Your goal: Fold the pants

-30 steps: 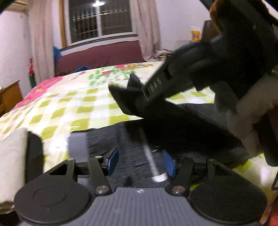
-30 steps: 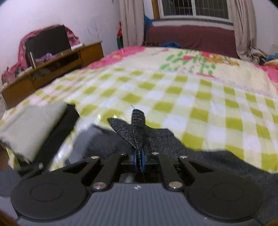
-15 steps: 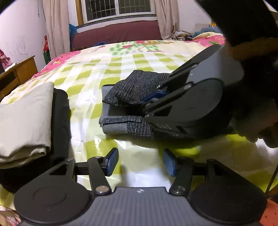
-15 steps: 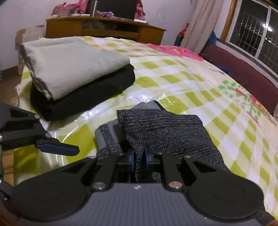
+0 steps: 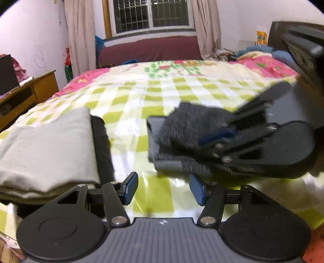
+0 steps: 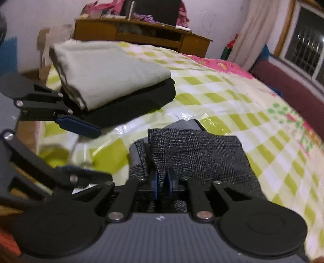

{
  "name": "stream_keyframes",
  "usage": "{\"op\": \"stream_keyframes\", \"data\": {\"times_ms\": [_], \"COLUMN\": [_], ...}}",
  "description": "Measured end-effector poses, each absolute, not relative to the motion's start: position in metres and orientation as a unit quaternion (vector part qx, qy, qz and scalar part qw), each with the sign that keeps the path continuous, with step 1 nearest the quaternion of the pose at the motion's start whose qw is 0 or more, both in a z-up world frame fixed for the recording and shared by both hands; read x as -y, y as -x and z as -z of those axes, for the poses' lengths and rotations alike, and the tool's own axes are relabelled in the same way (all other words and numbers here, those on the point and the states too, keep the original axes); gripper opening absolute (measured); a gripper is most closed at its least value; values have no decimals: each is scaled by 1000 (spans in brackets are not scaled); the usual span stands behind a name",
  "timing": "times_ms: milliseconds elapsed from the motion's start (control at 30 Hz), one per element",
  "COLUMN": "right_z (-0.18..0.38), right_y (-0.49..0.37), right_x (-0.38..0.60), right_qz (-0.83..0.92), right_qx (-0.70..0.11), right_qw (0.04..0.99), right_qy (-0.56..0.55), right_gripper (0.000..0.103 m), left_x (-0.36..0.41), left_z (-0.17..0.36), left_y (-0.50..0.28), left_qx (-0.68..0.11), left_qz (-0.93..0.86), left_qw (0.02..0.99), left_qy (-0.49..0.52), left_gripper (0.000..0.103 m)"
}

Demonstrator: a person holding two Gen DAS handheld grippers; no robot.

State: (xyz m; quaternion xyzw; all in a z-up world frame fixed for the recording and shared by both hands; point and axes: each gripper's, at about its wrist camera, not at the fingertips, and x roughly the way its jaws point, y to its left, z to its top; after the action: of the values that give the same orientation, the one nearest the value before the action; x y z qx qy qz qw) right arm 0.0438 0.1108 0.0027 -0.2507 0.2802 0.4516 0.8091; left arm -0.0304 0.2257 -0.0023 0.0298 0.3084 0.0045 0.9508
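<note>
On the bed (image 5: 182,95), which is covered with a green-and-white checked sheet, the grey pants (image 6: 194,153) are seen folded into a compact bundle near the front edge. A top layer of the pants is pinched by the right tool (image 6: 162,182), whose blue-padded fingers (image 6: 155,185) are closed tightly on the fabric, so that a fold is raised slightly above the layers beneath. In the left wrist view the same bundle (image 5: 182,139) is shown lying right of centre, with the right tool (image 5: 214,137) reaching in from the right side.

The left tool (image 5: 162,188) is held spread apart with nothing between its fingers (image 5: 129,188); it is positioned just in front of the pants without touching them, above bare sheet. In the right wrist view, the left tool (image 6: 79,147) is seen at the left, close to the stack.

To the left of the pants, apart from them, a stack of folded clothes (image 6: 109,81) is placed, a pale beige piece resting on a black one. A wooden desk (image 6: 141,36) is seen beyond the bed, against the wall, and a barred window (image 5: 151,16) with curtains is visible at the far side.
</note>
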Motion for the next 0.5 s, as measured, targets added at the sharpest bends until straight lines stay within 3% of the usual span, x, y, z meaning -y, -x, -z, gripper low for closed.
{"op": "stream_keyframes", "data": {"times_ms": [100,200,300,500], "right_z": [-20,-39,-50,-23], "right_y": [-44,-57,-100,-192], "right_x": [-91,-73,-67,-81], "right_qz": [-465,-457,-432,-447], "right_qx": [-285,-275,-285,-355], "right_qw": [812,824,839,812], "right_qy": [208,192,170,122], "right_gripper": [18,20,34,40], "left_x": [-231,-236,-239,-226], "left_z": [-14,-25,-20,4], "left_y": [23,7,-17,-46], "left_qx": [-283,-261,-270,-314], "left_qz": [7,27,38,30], "left_qw": [959,965,962,948], "left_qy": [-17,7,30,39], "left_gripper": [71,84,84,83]}}
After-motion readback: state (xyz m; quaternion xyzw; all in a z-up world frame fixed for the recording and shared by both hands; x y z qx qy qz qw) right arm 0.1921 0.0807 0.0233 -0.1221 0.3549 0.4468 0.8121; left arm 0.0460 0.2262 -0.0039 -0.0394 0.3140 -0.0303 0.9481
